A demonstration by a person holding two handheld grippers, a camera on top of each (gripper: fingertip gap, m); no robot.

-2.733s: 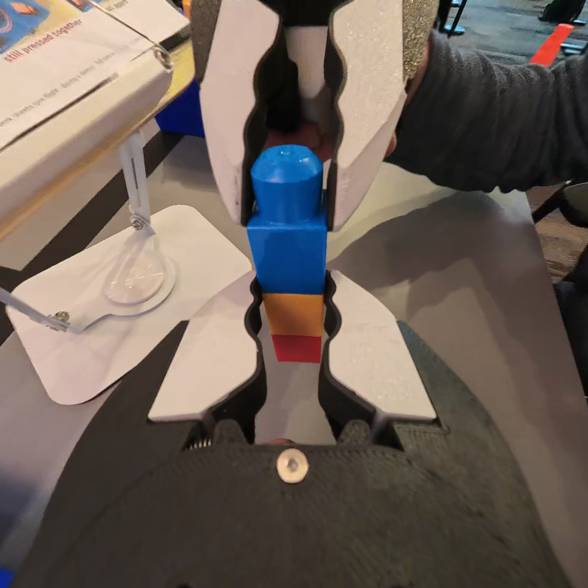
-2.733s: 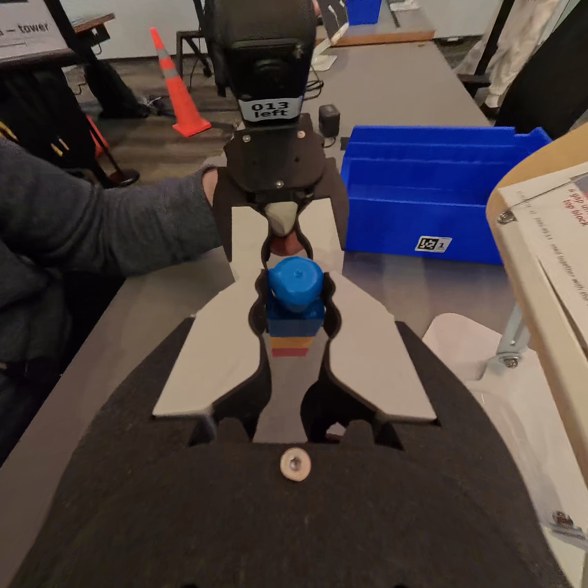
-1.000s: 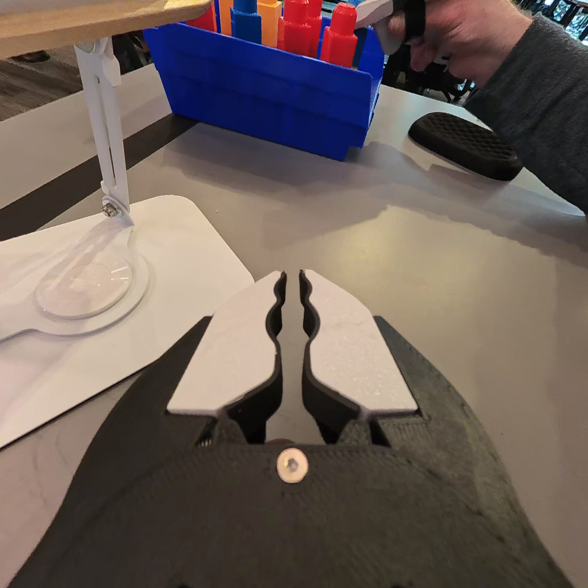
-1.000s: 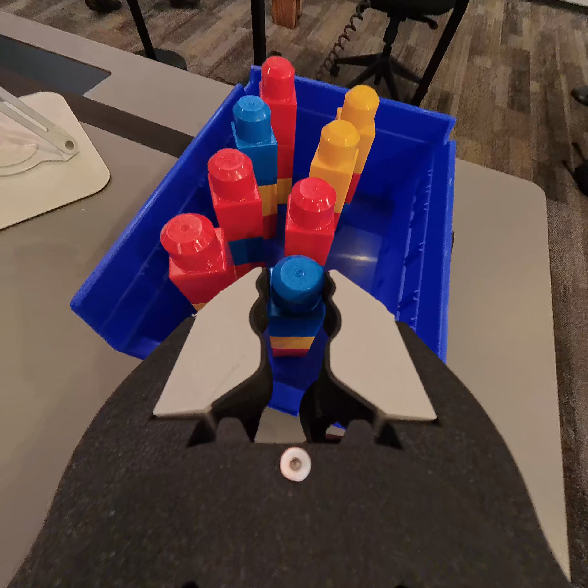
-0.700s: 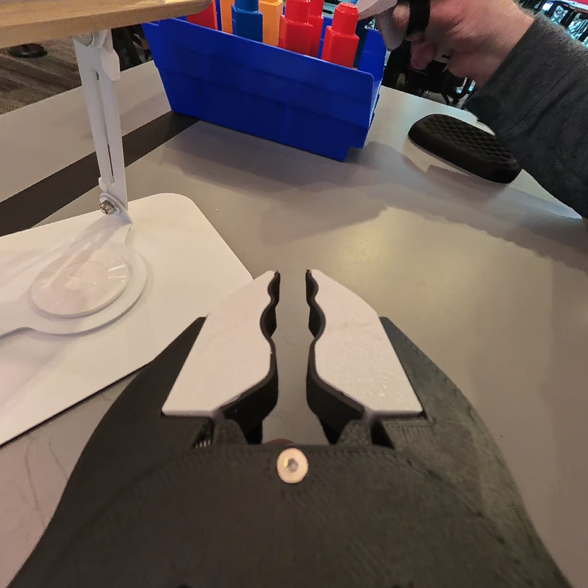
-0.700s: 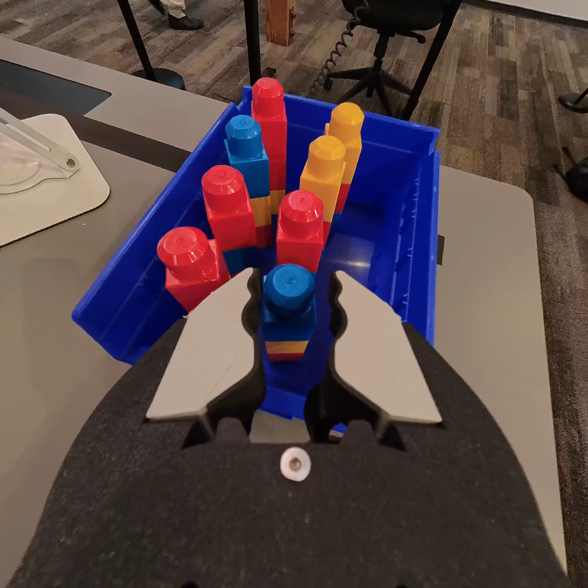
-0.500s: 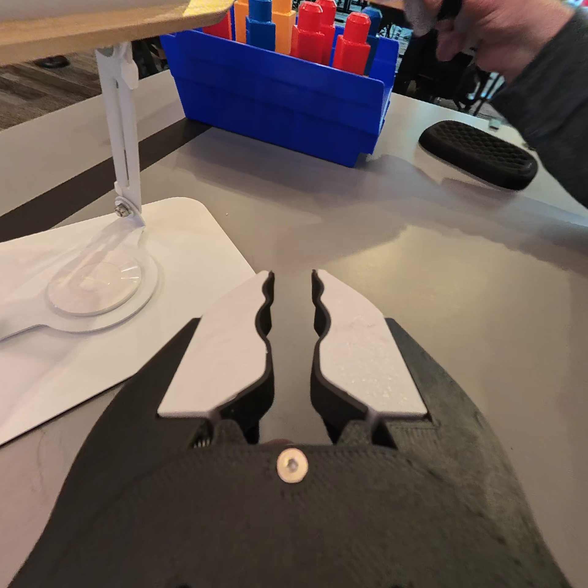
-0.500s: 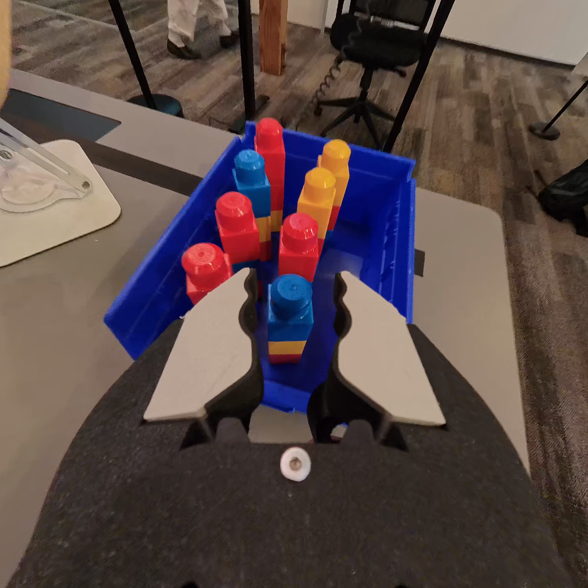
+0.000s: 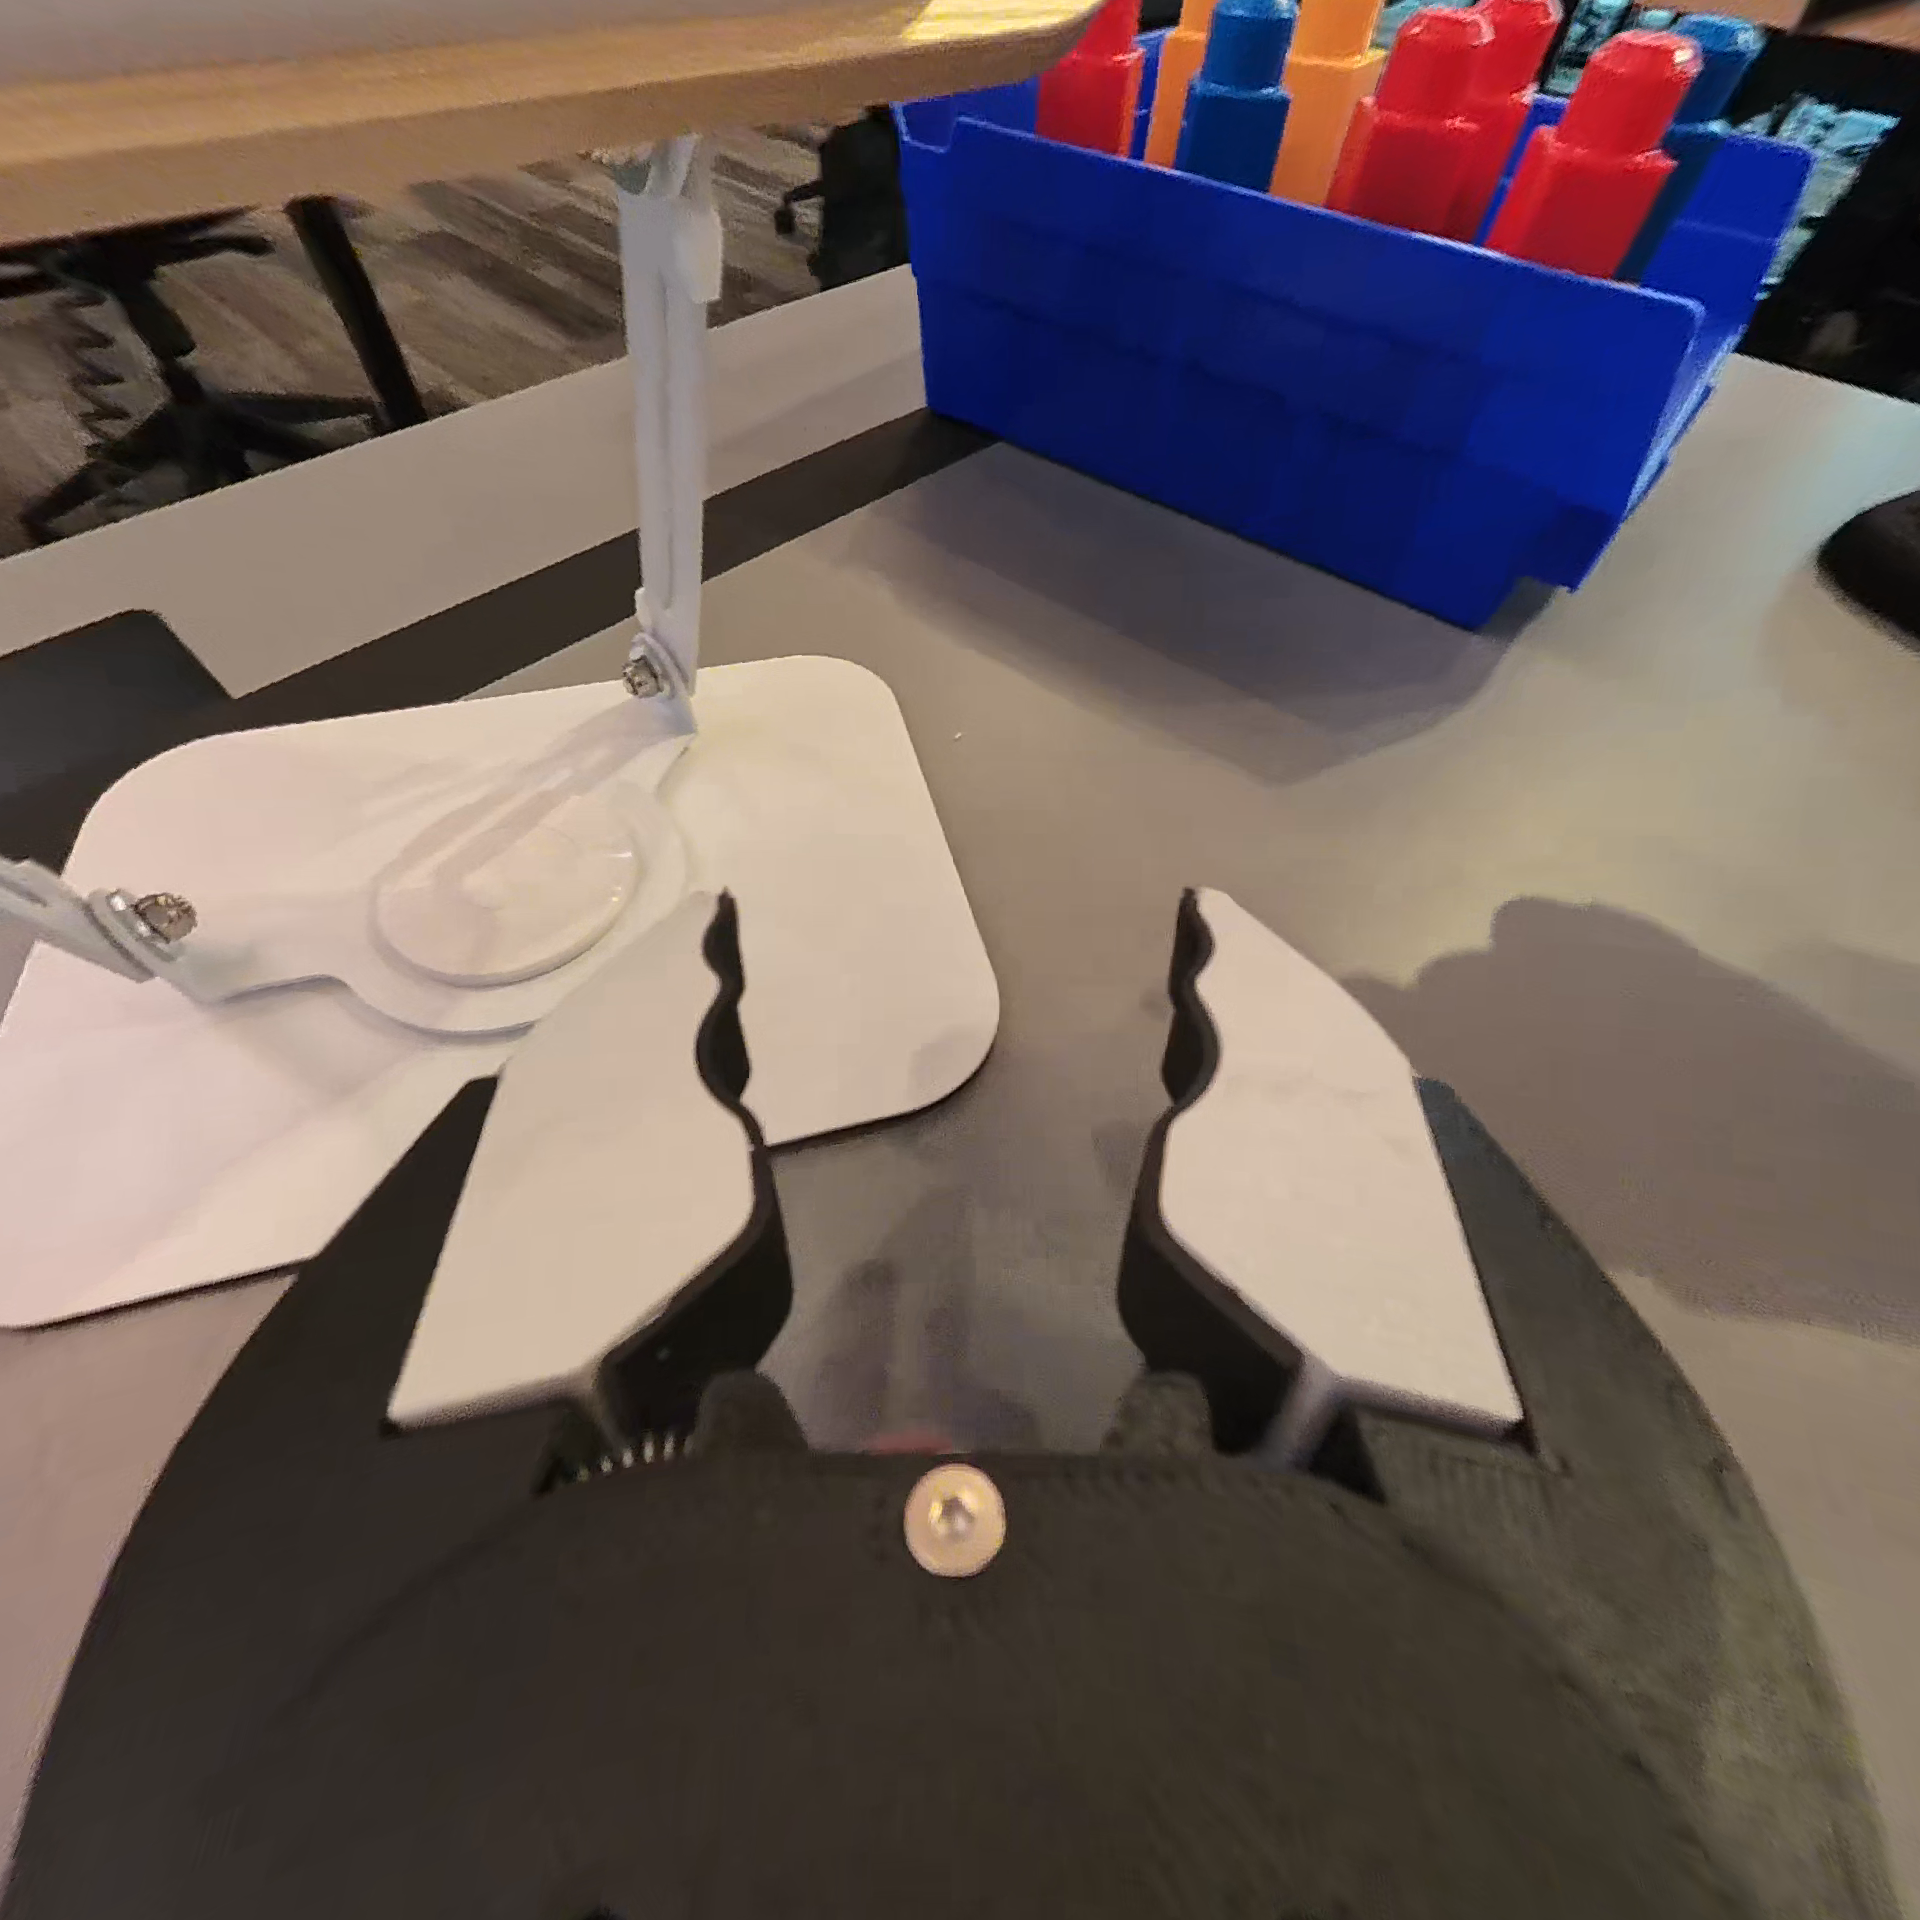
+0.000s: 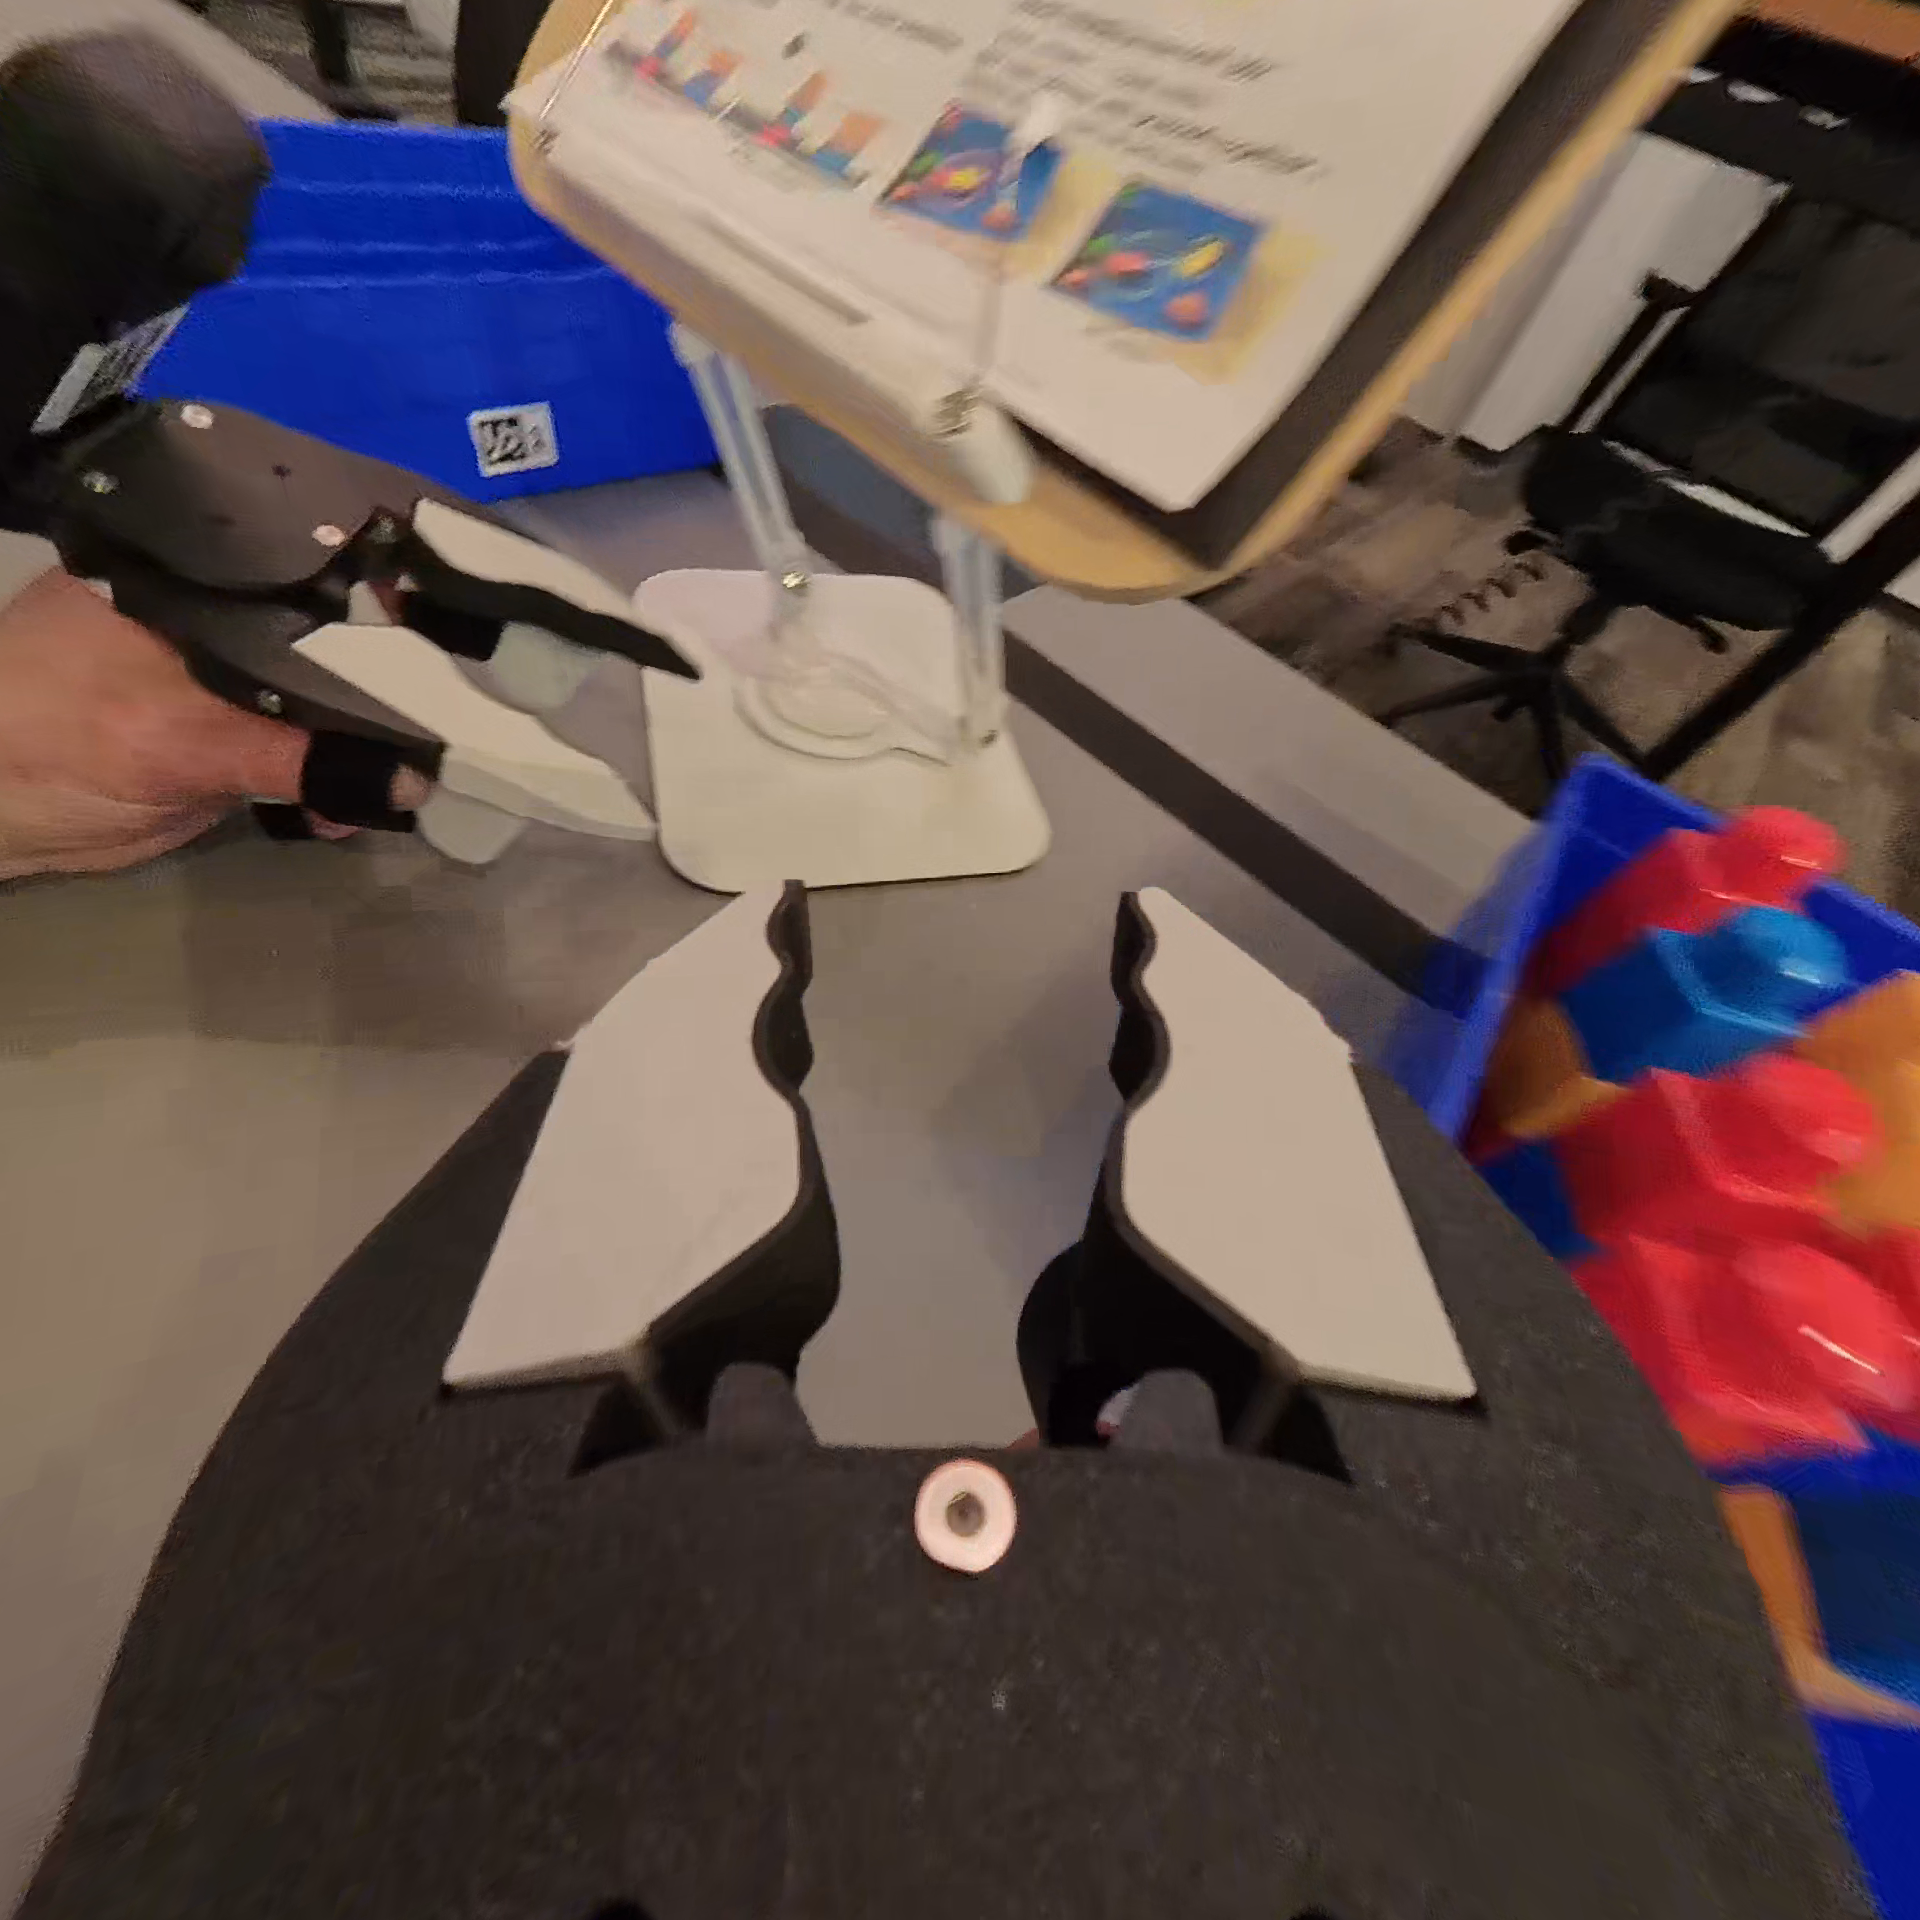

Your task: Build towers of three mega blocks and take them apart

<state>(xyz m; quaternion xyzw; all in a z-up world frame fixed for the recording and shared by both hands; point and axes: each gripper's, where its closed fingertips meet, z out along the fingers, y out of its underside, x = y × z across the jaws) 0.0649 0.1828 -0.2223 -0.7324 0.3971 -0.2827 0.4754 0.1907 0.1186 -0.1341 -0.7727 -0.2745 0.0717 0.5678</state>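
Note:
Several towers of red, blue and orange mega blocks (image 9: 1455, 156) stand in a blue bin (image 9: 1299, 364) at the far right of the left wrist view. The bin and towers also show blurred at the right edge of the right wrist view (image 10: 1714, 1195). My left gripper (image 9: 956, 914) is open and empty over the grey table, beside the white stand base. It also shows in the right wrist view (image 10: 655, 748), open, held by a hand at the left. My right gripper (image 10: 961, 904) is open and empty over the table, left of the bin.
A white stand base (image 9: 416, 987) with thin legs carries a wooden board (image 10: 1039, 260) with printed sheets, overhanging the table. A second blue bin (image 10: 416, 312) stands behind the left gripper. A dark pad (image 9: 1870, 561) lies at the right edge. Chairs stand on the floor beyond.
My right gripper let go of the blue-topped tower in the bin, drew back and swung left. My left gripper opened wide and turned slightly left.

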